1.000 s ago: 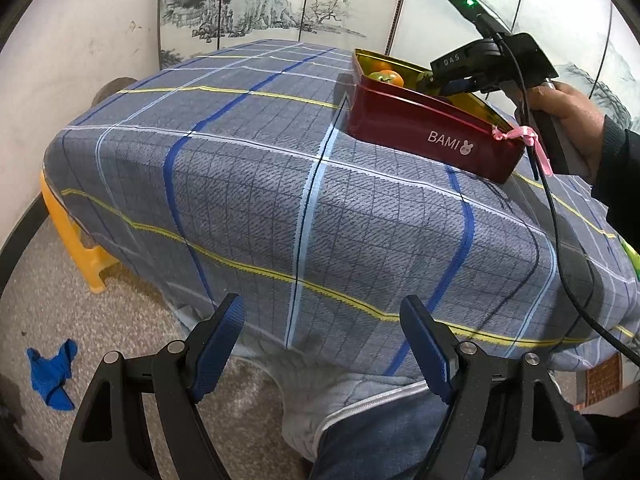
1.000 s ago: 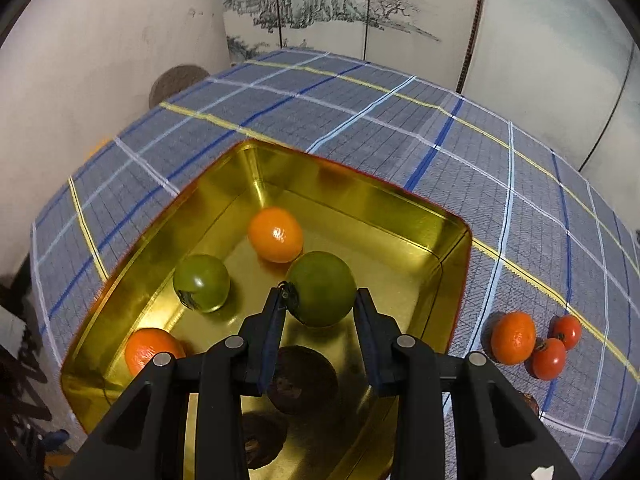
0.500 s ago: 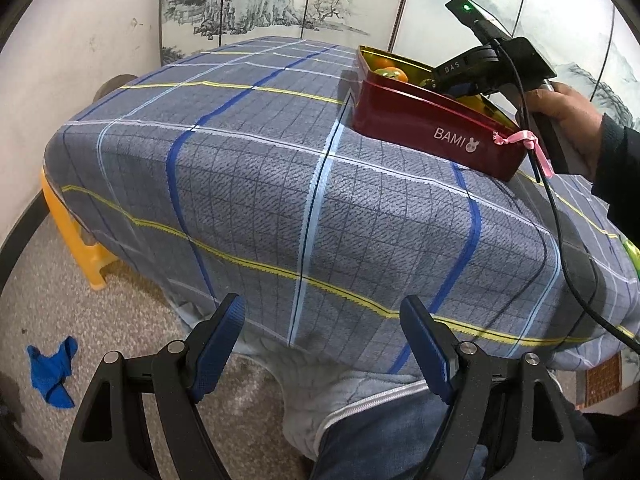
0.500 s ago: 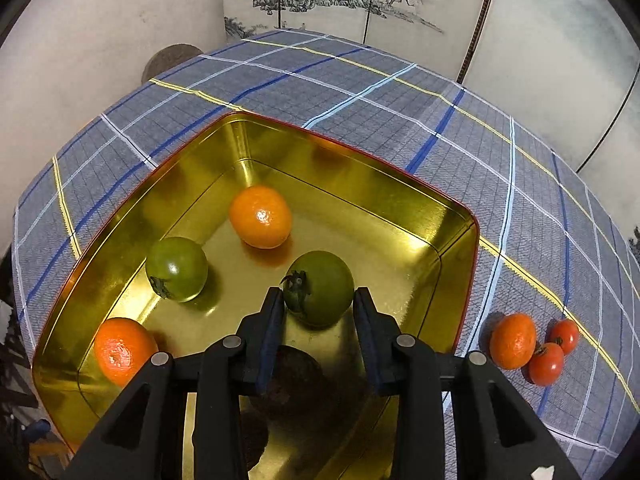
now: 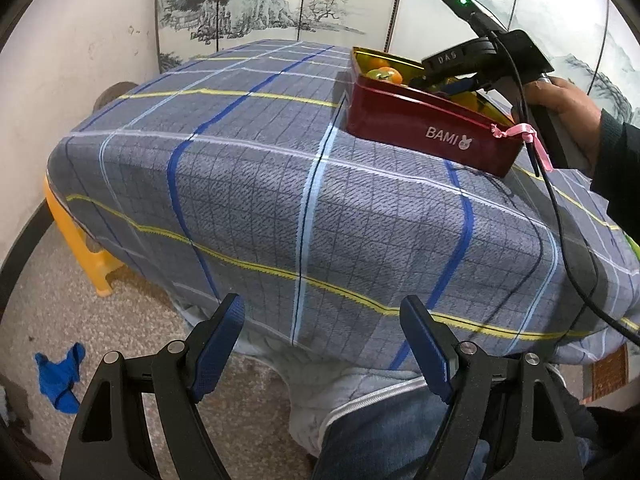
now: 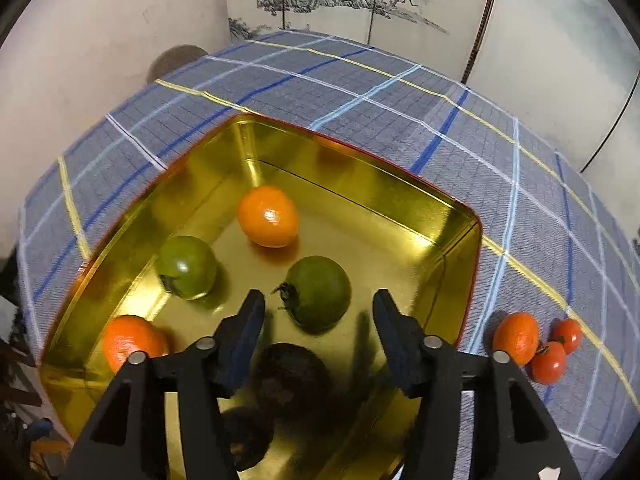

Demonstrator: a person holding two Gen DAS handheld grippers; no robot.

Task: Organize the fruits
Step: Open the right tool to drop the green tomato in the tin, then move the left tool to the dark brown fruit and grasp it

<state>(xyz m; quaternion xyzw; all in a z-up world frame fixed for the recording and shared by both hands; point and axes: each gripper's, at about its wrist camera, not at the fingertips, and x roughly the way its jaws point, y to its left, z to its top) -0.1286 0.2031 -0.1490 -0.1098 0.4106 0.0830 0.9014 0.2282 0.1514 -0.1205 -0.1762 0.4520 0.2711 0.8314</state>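
Note:
A gold-lined red tin [image 6: 360, 184] stands on the plaid tablecloth [image 6: 400, 92]. In the right wrist view my right gripper [image 6: 318, 312] is open above the tin, and a green tomato [image 6: 318, 292] rests on the tin floor between its fingers, free of them. Another green tomato [image 6: 186, 266], two oranges [image 6: 268, 216] [image 6: 130, 340] and two dark fruits [image 6: 292, 380] also lie inside. In the left wrist view my left gripper [image 5: 324, 344] is open and empty below the table's front edge, and the tin [image 5: 424, 132] stands at the far right.
On the cloth right of the tin lie an orange [image 6: 516, 338] and two red tomatoes [image 6: 548, 362] [image 6: 566, 334]. A yellow stool [image 5: 80, 240] and a blue rag [image 5: 60, 376] are on the floor at left. A painted screen [image 5: 280, 4] stands behind the table.
My right gripper has opened and let go of the green tomato, which now rests in the tin. The left gripper has barely moved.

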